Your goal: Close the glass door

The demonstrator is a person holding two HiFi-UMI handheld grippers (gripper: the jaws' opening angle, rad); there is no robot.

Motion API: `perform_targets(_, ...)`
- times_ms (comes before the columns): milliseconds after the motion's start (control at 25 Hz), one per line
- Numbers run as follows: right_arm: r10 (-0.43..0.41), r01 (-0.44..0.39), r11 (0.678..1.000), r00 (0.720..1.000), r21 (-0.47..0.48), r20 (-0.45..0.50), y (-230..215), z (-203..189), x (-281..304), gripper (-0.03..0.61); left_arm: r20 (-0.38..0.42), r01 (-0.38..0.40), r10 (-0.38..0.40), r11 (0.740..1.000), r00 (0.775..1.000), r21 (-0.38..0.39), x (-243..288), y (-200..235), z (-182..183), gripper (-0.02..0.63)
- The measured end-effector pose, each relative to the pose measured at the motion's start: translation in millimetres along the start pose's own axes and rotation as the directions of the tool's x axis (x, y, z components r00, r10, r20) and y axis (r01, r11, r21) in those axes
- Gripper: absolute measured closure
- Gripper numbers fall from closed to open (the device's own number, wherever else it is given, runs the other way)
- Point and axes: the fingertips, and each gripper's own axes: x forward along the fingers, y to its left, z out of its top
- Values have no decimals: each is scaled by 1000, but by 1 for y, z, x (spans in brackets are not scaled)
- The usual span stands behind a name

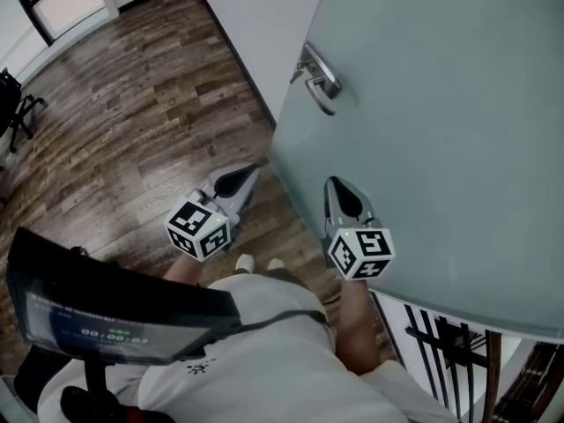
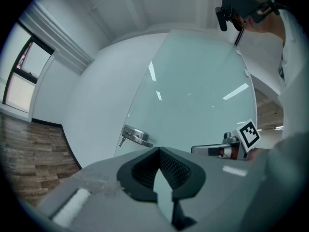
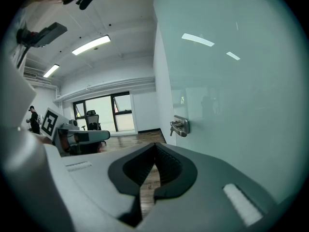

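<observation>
Glass door point(image 1: 441, 130) is frosted and stands open, its handle point(image 1: 319, 79) close to the free edge, with the white wall point(image 1: 256, 16) just behind and wood floor point(image 1: 132, 122) below; I can't see the hinges or the frame, so which way it swings shut is a guess. Both tongs are closed with nothing in them: the left gripper point(image 1: 250, 171) has its jaws pressed together and hangs over the floor beside the door's edge; the right gripper point(image 1: 332, 183) is clamped tight too, and points along the glass face below the handle; whether it touches the pane I can't tell.

My 2 cents on doing this well: push with the flat side of 1 closed gripper, not the tip, so nothing skates on the glass; stay near the handle edge, where I'd expect the door to swing easiest; go slow and even so it doesn't slam; keep the other gripper out of the closing gap.
</observation>
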Motion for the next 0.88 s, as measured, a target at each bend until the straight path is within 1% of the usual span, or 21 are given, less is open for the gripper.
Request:
perform_targets(120, 1, -1, 1000, 1000, -26, -2, -13, 2, 12, 569, 7, -3, 3, 1000, 1000, 1, 7, 1, 2, 612)
perform_targets(240, 6, -6, 996, 1000, -93, 9, -24, 13, 27, 569, 30, -15, 15, 1000, 999, 6, 11, -2, 9, 612)
perform_targets(400, 22, -18, 983, 1000, -182, 22, -40, 28, 52, 569, 51, -45, 45, 999, 998, 6, 19, -5, 15, 612)
perform_targets(600, 14, -14, 960, 1000, -281, -1, -58, 41, 82, 568, 33, -100, 99, 995, 994, 22, 33, -4, 13, 612)
perform_targets(680, 15, -18, 953, 1000, -301, -12, -64, 42, 94, 568, 29, -112, 112, 993, 993, 23, 41, -4, 11, 612)
perform_targets(880, 15, -28, 948, 999, -316, -43, -80, 35, 121, 555, 30, -112, 111, 993, 993, 30, 64, -6, 11, 612)
